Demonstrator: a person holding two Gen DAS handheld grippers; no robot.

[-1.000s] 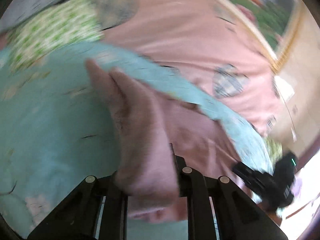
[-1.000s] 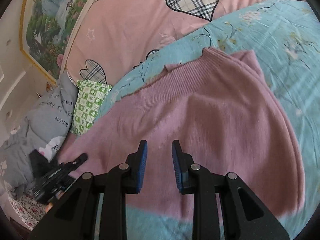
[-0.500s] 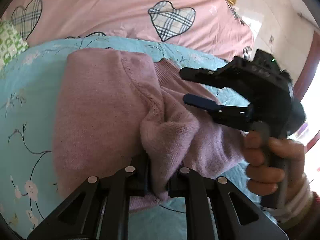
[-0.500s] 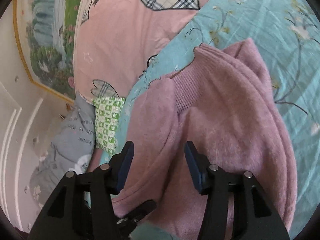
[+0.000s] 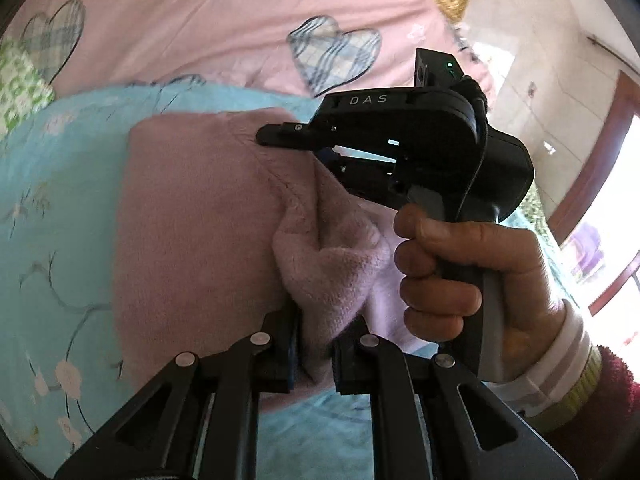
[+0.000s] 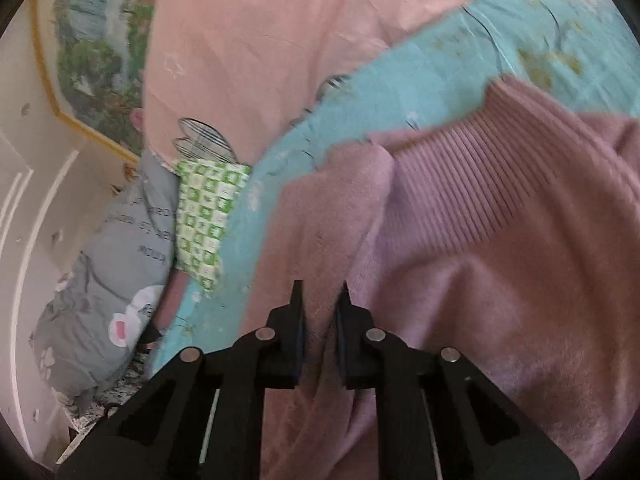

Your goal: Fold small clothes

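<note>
A small mauve knit sweater (image 5: 192, 216) lies on a teal flowered cloth (image 5: 44, 240) on the bed. My left gripper (image 5: 314, 350) is shut on a bunched fold of the sweater at its near edge. My right gripper shows in the left wrist view (image 5: 304, 140), held by a hand, its fingers reaching over the sweater's far right side. In the right wrist view my right gripper (image 6: 320, 312) is shut on a fold of the sweater (image 6: 500, 280), next to the ribbed collar (image 6: 472, 184).
A pink sheet with plaid hearts (image 5: 240, 20) covers the bed behind. A green checked cloth (image 6: 204, 216) and a grey printed pillow (image 6: 116, 280) lie at the left. A framed picture (image 6: 100, 48) hangs on the wall.
My right gripper has closed from wide open onto a fold of the sweater. My left gripper still holds its fold, and the right gripper has come closer over the sweater.
</note>
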